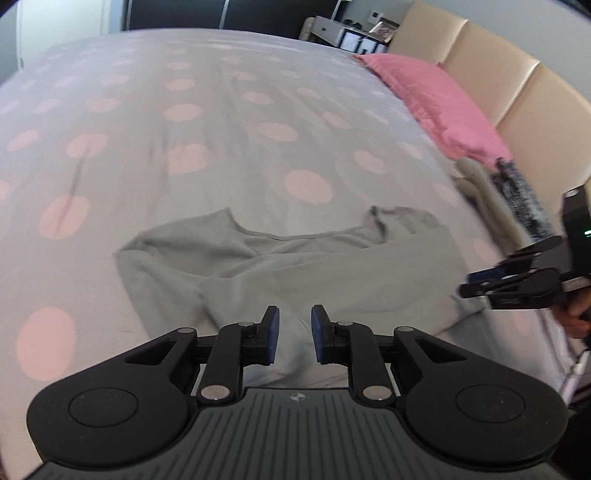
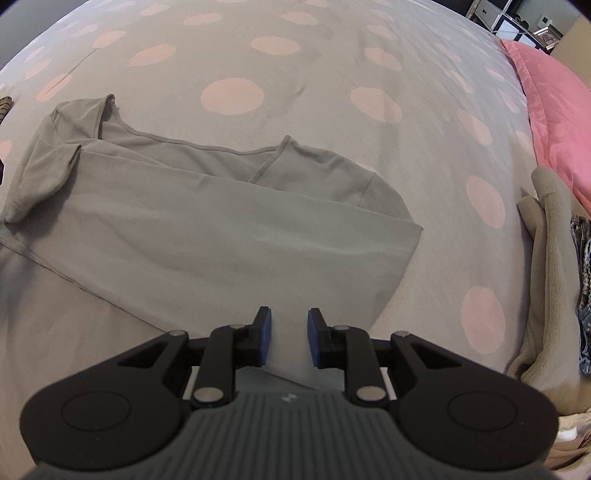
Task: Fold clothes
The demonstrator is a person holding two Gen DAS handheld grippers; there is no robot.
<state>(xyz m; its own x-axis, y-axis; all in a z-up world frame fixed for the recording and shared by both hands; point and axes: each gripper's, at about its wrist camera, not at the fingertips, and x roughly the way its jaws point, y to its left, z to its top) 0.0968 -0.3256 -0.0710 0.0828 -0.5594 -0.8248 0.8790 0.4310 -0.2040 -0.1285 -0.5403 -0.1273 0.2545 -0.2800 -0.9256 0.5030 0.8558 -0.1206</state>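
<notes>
A grey-green top (image 1: 280,273) (image 2: 207,229) lies spread on the bed, neckline away from me, with one side folded over the body. My left gripper (image 1: 294,338) hovers open over the near part of the top, nothing between its blue pads. In the right wrist view my right gripper (image 2: 286,338) is open above the near hem of the garment, with only cloth showing below the gap. The right gripper (image 1: 484,282) also shows at the right edge of the left wrist view, held by a hand (image 1: 576,317), beside the top's right edge.
The bed cover (image 1: 221,122) is grey with pink dots. A pink pillow (image 1: 436,99) (image 2: 554,110) lies against the beige headboard (image 1: 517,81). A beige garment (image 2: 550,277) and a dark patterned cloth (image 2: 583,295) are piled at the right. Shelves (image 1: 347,33) stand beyond the bed.
</notes>
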